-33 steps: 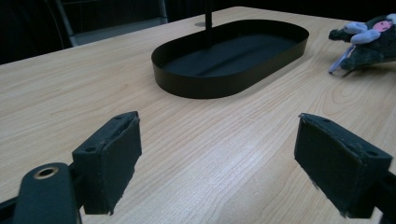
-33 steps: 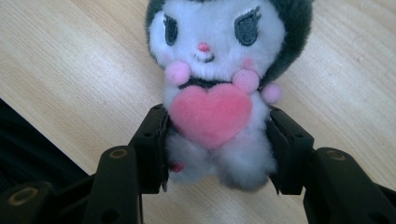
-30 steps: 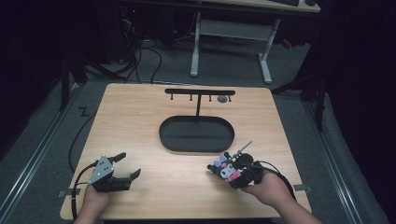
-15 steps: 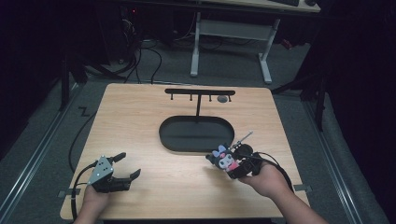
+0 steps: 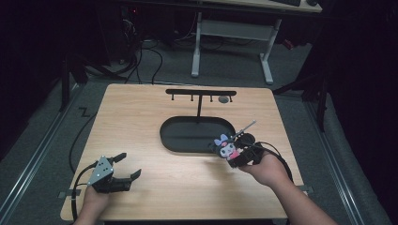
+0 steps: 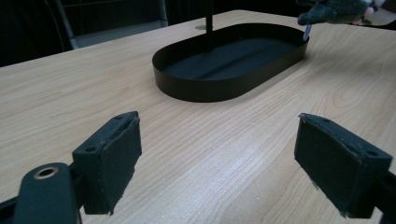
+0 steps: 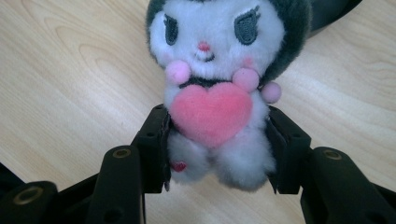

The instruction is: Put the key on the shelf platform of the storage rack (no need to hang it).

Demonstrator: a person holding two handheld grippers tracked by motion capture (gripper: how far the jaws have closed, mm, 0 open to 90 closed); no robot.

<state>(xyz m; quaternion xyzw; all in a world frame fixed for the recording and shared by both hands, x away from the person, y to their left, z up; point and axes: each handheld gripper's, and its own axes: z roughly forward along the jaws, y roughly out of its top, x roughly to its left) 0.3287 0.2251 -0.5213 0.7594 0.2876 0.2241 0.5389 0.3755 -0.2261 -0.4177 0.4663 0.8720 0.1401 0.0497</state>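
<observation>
A small plush toy with a white face, a dark hood and a pink heart hangs just above the table by the right end of the black oval tray. My right gripper is shut on its lower body, one pad on each side. A thin silvery piece sticks up behind the toy. At the table's front left my left gripper stands open, nothing between its pads. It faces the tray, and the toy shows at the top right there.
A black T-shaped rack with small hooks rises from the tray's far side, and a small round piece hangs near its right end. Bare wood lies between the two grippers. Beyond the table stands a desk frame, with cables on the floor.
My right hand has carried the plush toy up and away from the front edge, closer to the tray's right end. The left gripper has stayed put.
</observation>
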